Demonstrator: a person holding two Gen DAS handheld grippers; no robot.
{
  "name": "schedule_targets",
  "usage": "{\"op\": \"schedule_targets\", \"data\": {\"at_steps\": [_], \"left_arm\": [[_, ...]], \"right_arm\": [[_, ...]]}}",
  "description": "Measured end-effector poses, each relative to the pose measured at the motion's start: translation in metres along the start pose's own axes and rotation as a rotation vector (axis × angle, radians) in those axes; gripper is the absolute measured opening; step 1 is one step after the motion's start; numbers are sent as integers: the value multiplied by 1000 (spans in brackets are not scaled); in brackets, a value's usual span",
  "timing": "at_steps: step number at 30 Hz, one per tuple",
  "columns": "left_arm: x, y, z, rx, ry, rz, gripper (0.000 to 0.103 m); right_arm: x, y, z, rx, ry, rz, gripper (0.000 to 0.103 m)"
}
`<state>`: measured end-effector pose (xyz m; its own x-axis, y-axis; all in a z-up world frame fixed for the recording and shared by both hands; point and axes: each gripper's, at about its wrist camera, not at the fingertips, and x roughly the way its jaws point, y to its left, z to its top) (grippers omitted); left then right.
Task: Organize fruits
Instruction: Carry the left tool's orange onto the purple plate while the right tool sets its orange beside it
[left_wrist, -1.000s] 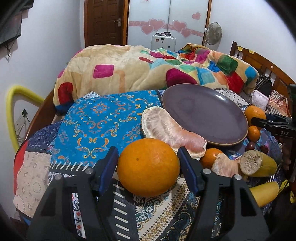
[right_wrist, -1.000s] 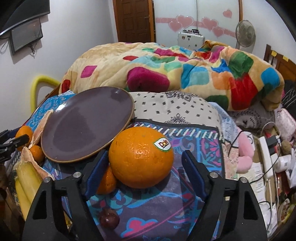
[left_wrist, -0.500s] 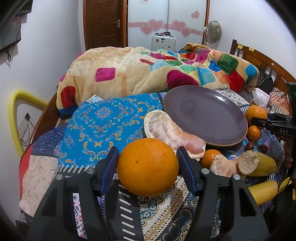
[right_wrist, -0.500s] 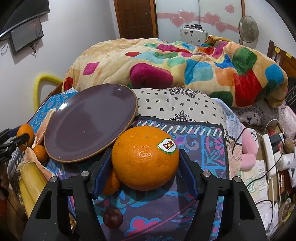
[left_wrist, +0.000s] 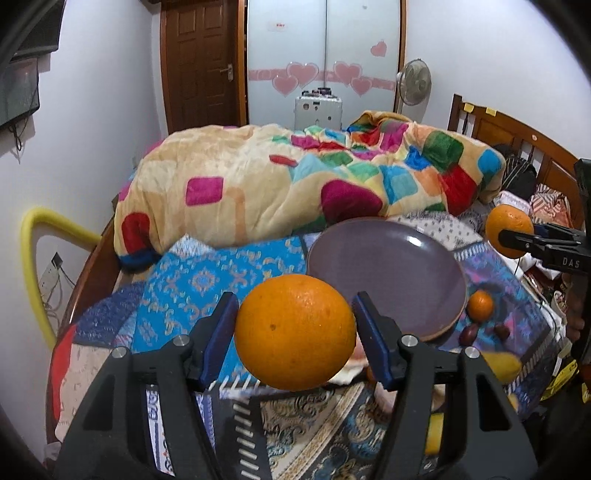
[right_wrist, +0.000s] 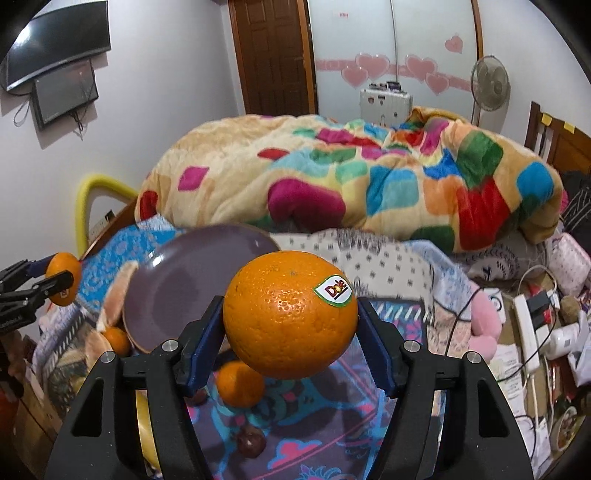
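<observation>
We hold one large round orange in each tool: the left gripper (left_wrist: 295, 334) pinches a plain orange (left_wrist: 294, 332), the right gripper (right_wrist: 290, 326) pinches a stickered orange (right_wrist: 290, 319). Both hang lifted above the patterned cloth, near the empty purple plate (left_wrist: 406, 266), likely their destination for sorting.

left gripper (left_wrist: 295, 328) raised, jaws clamped on an orange (left_wrist: 294, 332), right gripper (right_wrist: 290, 325) raised, clamped on a stickered orange (right_wrist: 290, 319)
</observation>
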<state>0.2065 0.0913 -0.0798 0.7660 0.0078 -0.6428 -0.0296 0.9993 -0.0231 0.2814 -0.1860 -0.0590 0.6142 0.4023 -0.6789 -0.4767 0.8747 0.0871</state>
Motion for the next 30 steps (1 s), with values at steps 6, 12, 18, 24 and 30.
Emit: {"op": "schedule_targets", "data": {"at_steps": [6, 12, 18, 24, 30], "left_arm": [[1, -8, 25, 10, -36, -4, 63], [11, -16, 47, 23, -58, -8, 63], [31, -24, 61, 28, -39, -14, 63], [59, -32, 67, 46, -3, -13, 63], [88, -39, 69, 61, 45, -24, 63]], "right_arm": [[-4, 9, 19, -25, -49, -8, 65], [5, 14, 34, -26, -70, -5, 65], [27, 21, 42, -33, -58, -8, 65], [56, 26, 42, -53, -6, -12, 65], [83, 29, 41, -70, 56, -5, 65]]}}
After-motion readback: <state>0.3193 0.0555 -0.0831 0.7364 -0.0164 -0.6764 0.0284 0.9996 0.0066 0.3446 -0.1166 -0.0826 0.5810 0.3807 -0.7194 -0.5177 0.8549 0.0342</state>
